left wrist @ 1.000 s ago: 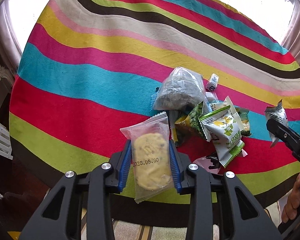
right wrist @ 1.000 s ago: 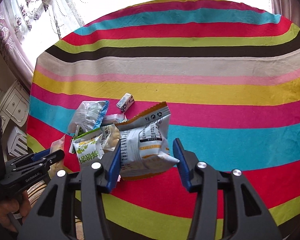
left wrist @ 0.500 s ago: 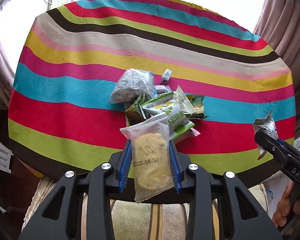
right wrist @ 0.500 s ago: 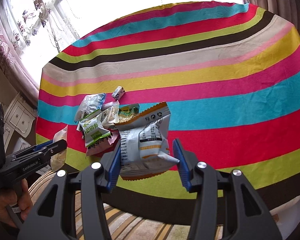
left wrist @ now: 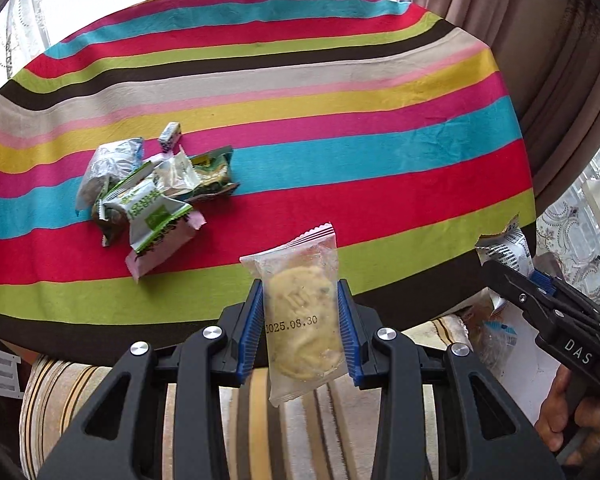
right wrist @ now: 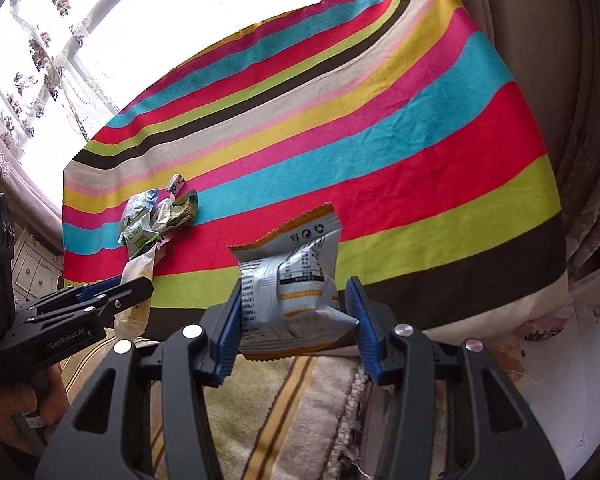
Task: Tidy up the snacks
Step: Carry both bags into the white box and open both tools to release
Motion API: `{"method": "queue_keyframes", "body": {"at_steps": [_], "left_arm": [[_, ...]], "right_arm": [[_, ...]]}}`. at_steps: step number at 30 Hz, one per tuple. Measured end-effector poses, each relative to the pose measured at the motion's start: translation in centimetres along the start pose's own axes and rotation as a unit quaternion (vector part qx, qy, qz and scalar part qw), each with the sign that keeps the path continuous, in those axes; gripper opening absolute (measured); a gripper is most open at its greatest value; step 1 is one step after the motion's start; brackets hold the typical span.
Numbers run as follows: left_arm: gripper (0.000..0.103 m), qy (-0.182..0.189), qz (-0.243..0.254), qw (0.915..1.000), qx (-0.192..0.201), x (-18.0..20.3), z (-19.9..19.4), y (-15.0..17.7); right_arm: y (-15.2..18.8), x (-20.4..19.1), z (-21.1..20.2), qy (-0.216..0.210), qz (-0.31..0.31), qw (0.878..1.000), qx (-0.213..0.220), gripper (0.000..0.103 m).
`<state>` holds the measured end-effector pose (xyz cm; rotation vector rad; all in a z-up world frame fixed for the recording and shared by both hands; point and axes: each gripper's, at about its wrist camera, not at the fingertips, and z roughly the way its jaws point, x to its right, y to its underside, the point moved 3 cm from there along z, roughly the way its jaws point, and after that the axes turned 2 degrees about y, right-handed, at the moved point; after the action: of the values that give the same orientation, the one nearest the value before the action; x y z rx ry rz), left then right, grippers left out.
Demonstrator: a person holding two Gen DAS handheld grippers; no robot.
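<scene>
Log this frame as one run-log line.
left gripper: shut on clear cookie packet | right gripper: shut on silver-orange pouch | snack pile: on striped tablecloth | both grippers: off table's near edge

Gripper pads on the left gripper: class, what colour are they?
Blue, ribbed pads on black arms, clearest in the left wrist view.

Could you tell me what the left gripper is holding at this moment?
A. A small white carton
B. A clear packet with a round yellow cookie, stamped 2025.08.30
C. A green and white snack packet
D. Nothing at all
B: in the left wrist view, the left gripper has its blue pads pressed on either side of the clear cookie packet, and the date 2025.08.30 is printed across its front.
</scene>
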<state>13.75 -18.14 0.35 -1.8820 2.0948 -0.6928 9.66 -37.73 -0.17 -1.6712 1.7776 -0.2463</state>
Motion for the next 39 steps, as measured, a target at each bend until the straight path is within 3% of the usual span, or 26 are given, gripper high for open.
{"method": "queue_keyframes", "body": {"at_steps": [10,18,30,35,39], "left_arm": [[0.034,0.037,0.081,0.9956,-0.029,9.3,2.0,1.1],[0.034,0.061,0.115,0.9902,-0.051,14.0,3.2,2.2],[0.035,0.104,0.112,0.9852,-0.077,17.1,4.2,3.1],[0.045,0.121,0.104,0.9836,-0.084,17.4,4.3,3.2],[0.05,0.116,0.1,0.9849,-0.082,16.9,4.2,3.2]], "right_arm": [[2.6,8.9,-3.1,0.04,0.073,0.996,0.011,0.05],[4.3,13.7,-3.9,0.059,0.109,0.992,0.002,0.05],[5.2,16.7,-4.6,0.069,0.135,0.988,0.006,0.052],[5.3,17.3,-5.0,0.082,0.148,0.986,0.01,0.068],[5.2,17.3,-5.0,0.082,0.147,0.986,0.012,0.07]]}}
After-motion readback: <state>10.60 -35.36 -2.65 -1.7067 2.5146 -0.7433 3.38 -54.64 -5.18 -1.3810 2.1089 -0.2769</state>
